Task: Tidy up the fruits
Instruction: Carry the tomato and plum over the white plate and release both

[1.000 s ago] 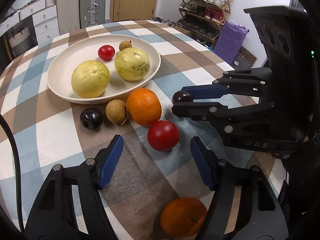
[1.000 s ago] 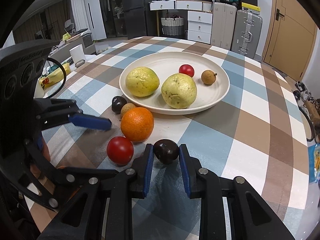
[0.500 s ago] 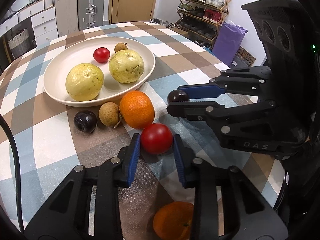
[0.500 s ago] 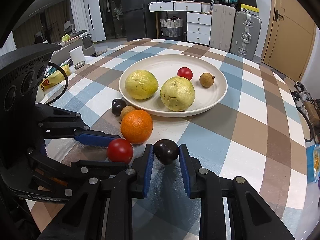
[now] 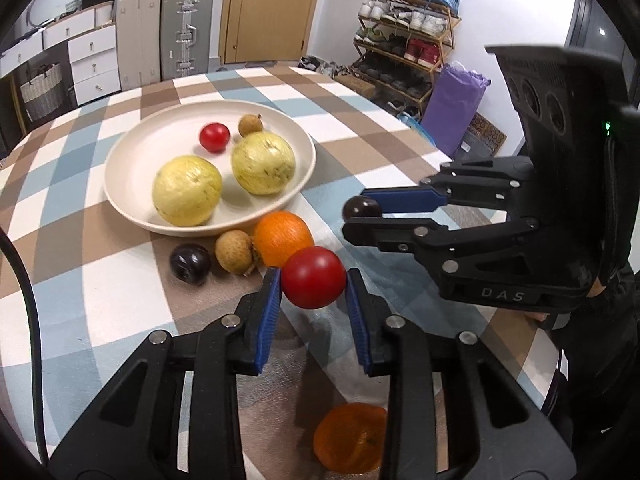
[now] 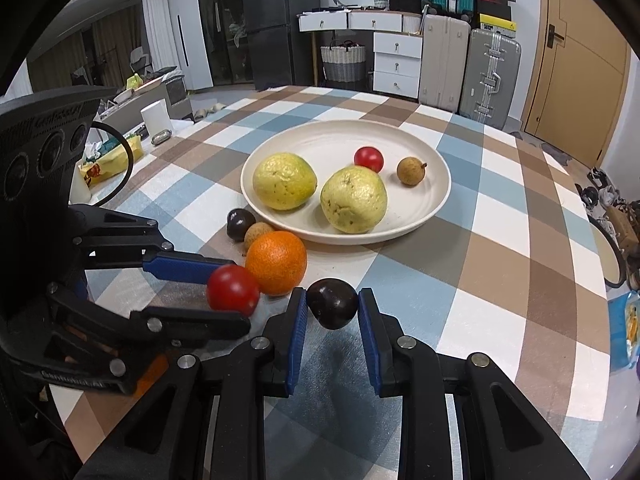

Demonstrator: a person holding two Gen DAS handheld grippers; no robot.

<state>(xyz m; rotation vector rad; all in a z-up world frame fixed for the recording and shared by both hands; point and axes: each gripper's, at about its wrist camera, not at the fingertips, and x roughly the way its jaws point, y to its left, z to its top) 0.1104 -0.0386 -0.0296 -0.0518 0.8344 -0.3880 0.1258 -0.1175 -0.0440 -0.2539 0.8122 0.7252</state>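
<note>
- The white plate (image 5: 120,184) on the checked tablecloth (image 5: 100,300) held two yellow-green guavas, a small red fruit and a longan.
- The left gripper (image 5: 313,280) pinched a glossy red tomato (image 5: 314,277), just beside an orange (image 5: 282,238).
- The right gripper (image 6: 332,304) clamped a smooth, dark purple plum (image 6: 332,303) above the cloth.

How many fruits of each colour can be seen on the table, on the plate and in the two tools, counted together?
Red: 2, one in the left tool, one on the plate.
Dark purple: 2, one in the right tool, one on the table.
Yellow-green: 2.
Orange: 2.
Brown: 2.
Total: 10.
</note>
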